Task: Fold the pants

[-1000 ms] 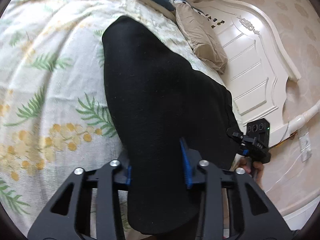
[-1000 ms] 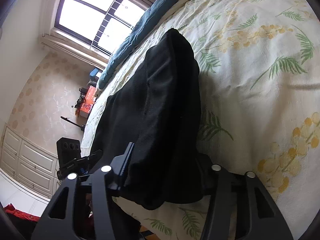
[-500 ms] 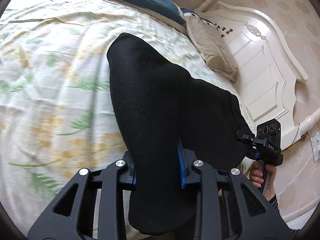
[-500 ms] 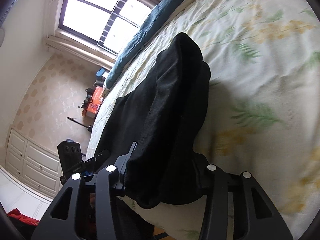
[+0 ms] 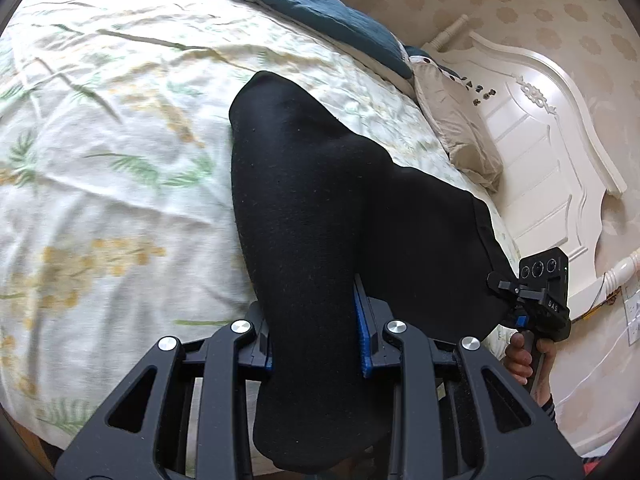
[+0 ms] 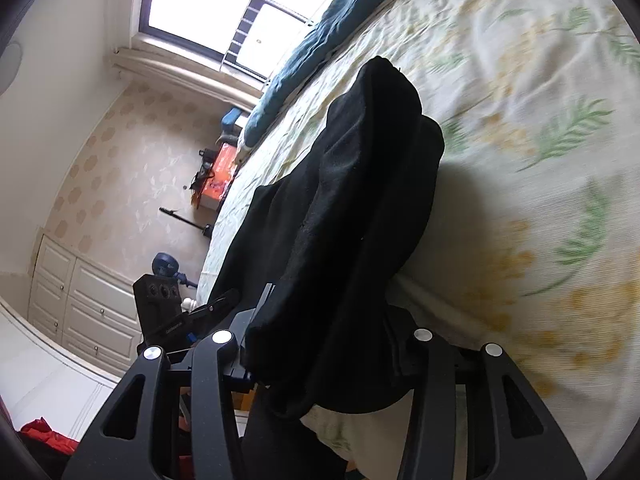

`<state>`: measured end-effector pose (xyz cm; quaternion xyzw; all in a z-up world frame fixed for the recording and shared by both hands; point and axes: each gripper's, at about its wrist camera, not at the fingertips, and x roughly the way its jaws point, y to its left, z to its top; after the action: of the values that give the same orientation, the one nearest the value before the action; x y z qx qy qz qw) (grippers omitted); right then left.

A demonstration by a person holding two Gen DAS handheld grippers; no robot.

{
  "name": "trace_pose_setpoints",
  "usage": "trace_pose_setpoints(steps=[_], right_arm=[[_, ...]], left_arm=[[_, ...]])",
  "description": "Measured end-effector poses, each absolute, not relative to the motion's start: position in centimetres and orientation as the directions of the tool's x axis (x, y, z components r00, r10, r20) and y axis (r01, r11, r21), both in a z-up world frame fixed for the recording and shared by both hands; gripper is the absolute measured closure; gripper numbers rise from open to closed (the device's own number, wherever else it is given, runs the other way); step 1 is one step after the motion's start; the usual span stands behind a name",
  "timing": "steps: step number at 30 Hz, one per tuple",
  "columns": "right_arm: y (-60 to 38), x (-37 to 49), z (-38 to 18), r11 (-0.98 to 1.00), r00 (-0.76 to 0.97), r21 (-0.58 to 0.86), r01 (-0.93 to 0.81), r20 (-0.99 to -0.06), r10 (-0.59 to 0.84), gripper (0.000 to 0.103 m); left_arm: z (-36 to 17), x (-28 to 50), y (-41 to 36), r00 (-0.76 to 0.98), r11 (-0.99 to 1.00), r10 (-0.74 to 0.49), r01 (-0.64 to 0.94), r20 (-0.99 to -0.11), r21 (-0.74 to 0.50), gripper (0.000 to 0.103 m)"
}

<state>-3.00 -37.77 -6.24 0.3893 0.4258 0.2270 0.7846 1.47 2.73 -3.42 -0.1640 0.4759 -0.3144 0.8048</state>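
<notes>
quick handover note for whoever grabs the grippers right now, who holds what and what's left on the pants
Left gripper: shut on the black pants, fabric bunched between its blue pads.
Right gripper: shut on the other near corner of the pants.
Pants: near end lifted at the bed's edge, far end resting on the floral bedspread, short of the pillow.
Done: both corners gripped.
Left: probably carry the held end over the far end, lay it flat, release.

Left gripper (image 5: 316, 332): matte black linkage frame, triangular cutouts, four silver round pivot screws, blue ribbed pads (image 5: 362, 340).
Right gripper (image 6: 324, 356): same black frame, four silver screws; seen from left view, black camera box, three round lenses, white "DAS" lettering.
Right hand (image 5: 528, 364): striped dark cuff at wrist.
</notes>
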Motion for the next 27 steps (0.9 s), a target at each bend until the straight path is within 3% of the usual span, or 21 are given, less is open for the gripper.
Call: trace_pose_setpoints(steps=[7, 18, 23, 27], right_arm=[[-39.7, -3.9, -8.3, 0.567, 0.538, 0.824, 0.022, -0.487, 0.687, 0.066], [-39.7, -4.5, -8.1, 0.549, 0.562, 0.836, 0.024, -0.465, 0.683, 0.067], [-40.0, -4.5, -8.1, 0.531, 0.56, 0.848, 0.01, -0.444, 0.7, 0.061], [-40.1, -4.9, -6.3, 0.547, 0.558, 0.837, -0.02, -0.445, 0.701, 0.033]], left_arm=[[-4.2, 1.1, 2.9, 0.35, 0.738, -0.673, 0.364, -0.651, -0.568, 0.073], [-4.6, 1.4, 2.9, 0.348, 0.736, -0.676, 0.376, -0.65, -0.564, 0.065], [-4.8, 1.5, 3.8, 0.391, 0.757, -0.653, 0.348, -0.649, -0.553, 0.024], [-4.2, 1.8, 5.3, 0.427, 0.753, -0.657, 0.334, -0.622, -0.566, 0.014]])
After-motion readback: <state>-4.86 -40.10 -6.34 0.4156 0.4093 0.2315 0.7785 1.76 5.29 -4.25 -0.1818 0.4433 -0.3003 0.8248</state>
